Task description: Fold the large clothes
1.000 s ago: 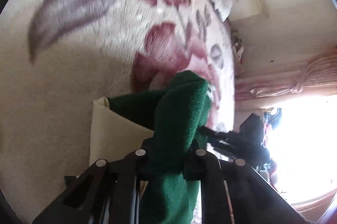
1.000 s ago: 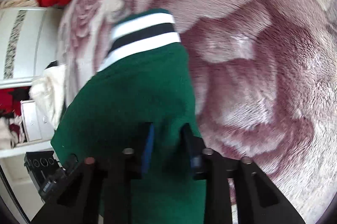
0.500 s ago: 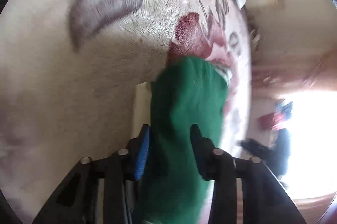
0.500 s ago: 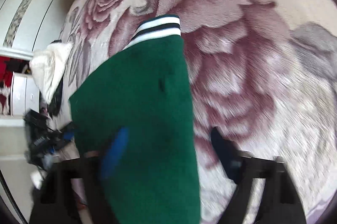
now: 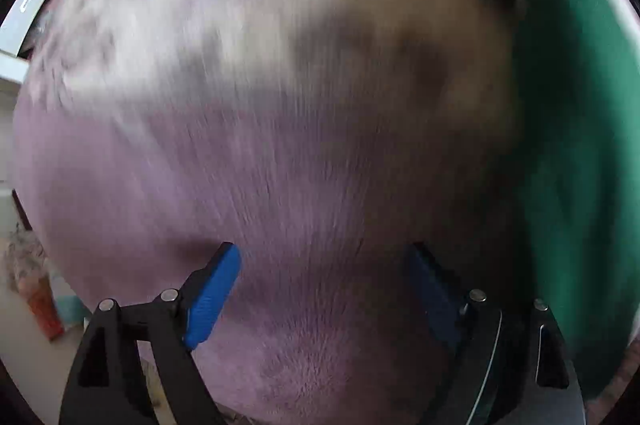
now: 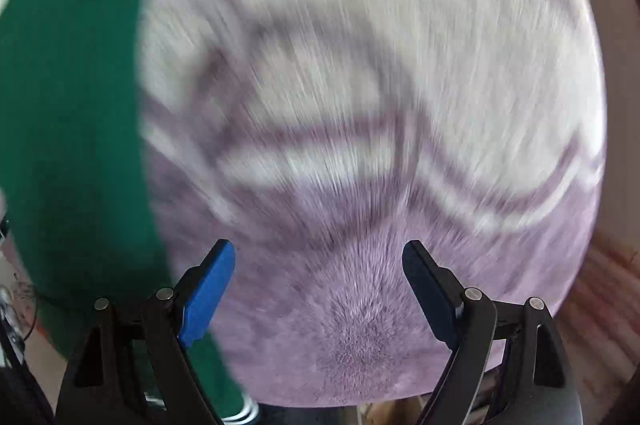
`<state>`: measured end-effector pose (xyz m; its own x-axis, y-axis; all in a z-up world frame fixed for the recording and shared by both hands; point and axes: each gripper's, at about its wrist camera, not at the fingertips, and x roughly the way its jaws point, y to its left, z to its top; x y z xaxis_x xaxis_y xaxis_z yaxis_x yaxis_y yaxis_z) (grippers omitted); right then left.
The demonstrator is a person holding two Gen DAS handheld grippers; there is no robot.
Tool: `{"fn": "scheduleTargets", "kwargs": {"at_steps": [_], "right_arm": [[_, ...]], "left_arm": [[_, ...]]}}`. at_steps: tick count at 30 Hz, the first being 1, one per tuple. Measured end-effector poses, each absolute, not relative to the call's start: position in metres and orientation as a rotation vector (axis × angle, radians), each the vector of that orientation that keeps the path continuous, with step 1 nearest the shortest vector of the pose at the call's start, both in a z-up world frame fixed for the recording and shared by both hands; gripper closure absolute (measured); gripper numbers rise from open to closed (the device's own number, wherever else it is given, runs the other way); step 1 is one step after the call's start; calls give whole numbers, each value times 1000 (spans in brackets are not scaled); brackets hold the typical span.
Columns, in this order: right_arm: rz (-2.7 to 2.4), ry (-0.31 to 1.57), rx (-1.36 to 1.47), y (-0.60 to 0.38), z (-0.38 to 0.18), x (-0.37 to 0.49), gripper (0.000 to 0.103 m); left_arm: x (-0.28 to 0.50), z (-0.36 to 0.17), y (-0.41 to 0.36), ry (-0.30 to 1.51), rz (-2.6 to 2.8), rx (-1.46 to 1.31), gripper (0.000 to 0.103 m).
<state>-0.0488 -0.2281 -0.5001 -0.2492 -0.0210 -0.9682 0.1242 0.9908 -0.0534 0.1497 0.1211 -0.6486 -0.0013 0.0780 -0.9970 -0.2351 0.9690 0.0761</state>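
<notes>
The dark green garment (image 5: 576, 145) lies along the right edge of the left wrist view, on the fluffy blanket. My left gripper (image 5: 324, 257) points down at bare blanket to the left of it; its jaws are opening wide and nothing is between them. In the right wrist view the same green garment (image 6: 76, 129) fills the left side, with a white striped hem (image 6: 244, 411) at the bottom. My right gripper (image 6: 320, 253) stands open over the blanket just right of the garment's edge, empty. Both views are blurred by motion.
A fluffy blanket (image 6: 360, 85) in pale cream with mauve flower pattern covers the surface under both grippers. White furniture (image 5: 24, 17) shows at the top left of the left wrist view, and floor clutter (image 5: 36, 289) at its lower left. The blanket's edge curves at the right of the right wrist view.
Both grippers let go of the green garment and opened. Each swung away sideways, so the garment now lies at the edge of each view instead of between the fingers.
</notes>
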Motion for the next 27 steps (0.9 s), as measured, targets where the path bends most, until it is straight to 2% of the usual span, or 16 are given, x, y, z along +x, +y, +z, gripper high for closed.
{"fn": "scheduleTargets", "kwargs": {"at_steps": [2, 5, 7, 13, 16, 22, 27], "right_arm": [[-151, 1841, 71, -233, -529, -66, 16], [-160, 1790, 70, -237, -539, -70, 4], [-159, 1798, 91, -242, -544, -70, 0], [-104, 1776, 104, -254, -546, -77, 0], [-37, 1811, 117, -261, -527, -92, 0], [71, 1730, 246, -279, -441, -152, 1], [152, 1717, 482, -279, -416, -202, 1]], "left_arm": [[143, -648, 124, 1461, 266, -141, 11], [147, -655, 134, 1466, 266, -205, 0], [152, -660, 145, 1447, 267, -275, 0], [158, -658, 151, 1458, 268, -263, 0], [159, -638, 149, 1506, 290, -263, 0], [102, -548, 114, 1441, 235, -237, 0], [64, -537, 73, 1518, 201, -185, 0]]}}
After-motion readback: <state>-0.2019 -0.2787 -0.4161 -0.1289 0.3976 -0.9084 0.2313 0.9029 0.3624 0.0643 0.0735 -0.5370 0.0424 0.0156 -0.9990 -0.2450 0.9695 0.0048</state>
